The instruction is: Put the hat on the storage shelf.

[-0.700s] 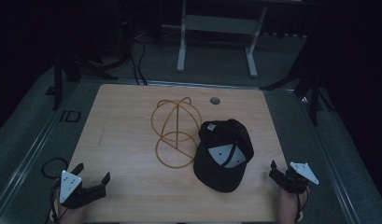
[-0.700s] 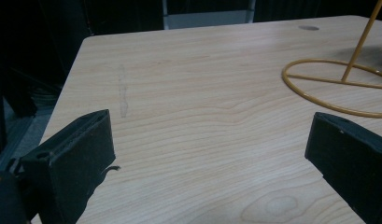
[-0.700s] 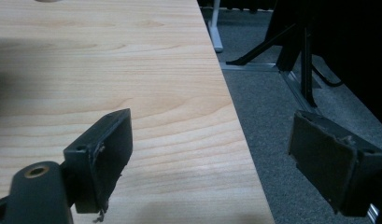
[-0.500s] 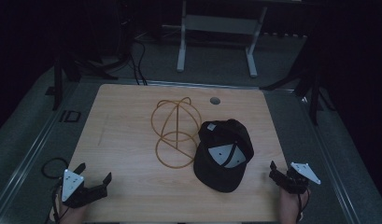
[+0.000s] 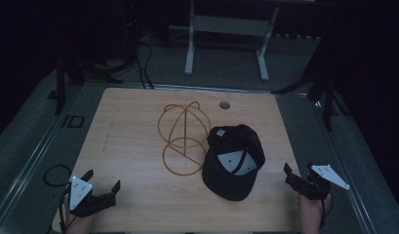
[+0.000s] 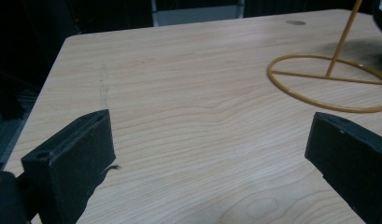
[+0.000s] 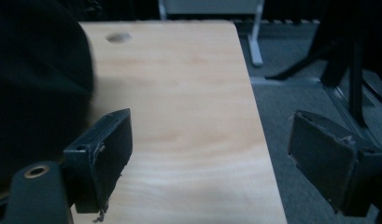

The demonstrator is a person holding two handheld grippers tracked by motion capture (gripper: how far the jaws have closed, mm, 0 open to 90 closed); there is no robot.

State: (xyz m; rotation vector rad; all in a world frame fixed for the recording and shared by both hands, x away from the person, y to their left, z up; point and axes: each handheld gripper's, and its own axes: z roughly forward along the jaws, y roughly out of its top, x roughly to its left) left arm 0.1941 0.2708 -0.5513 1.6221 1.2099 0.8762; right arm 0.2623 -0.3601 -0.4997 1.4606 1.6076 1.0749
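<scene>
Since the earlier frames almost nothing has been moved: the left gripper [image 5: 103, 188] has been shifted only a little at the near left corner of the table [image 5: 129, 126], and the cap and the wire stand are found at the same places.

The black cap [image 5: 232, 161] is laid on the right half of the table, nearer to the front edge than to the back edge, with a grey label on it. Its left side is just beside the base ring of the yellow wire stand [image 5: 183, 137], and from the high view it cannot be told whether the two are touching. The stand is placed about at the middle of the table, with its rounded wire frame rising over the flat ring. In the left gripper view the ring [image 6: 326, 84] is seen on the wood ahead and to the right of the jaws.

The left gripper is held wide open, and nothing is between its jaws except bare wood. The right gripper [image 5: 297, 178] is held at the near right corner, over the right edge of the table, also wide open and with nothing gripped. In the right gripper view the cap [image 7: 37, 88] is seen as a dark mass to the left of the jaws, well apart from them.

A small round hole [image 5: 225, 105] is seen in the table near the back edge.
</scene>
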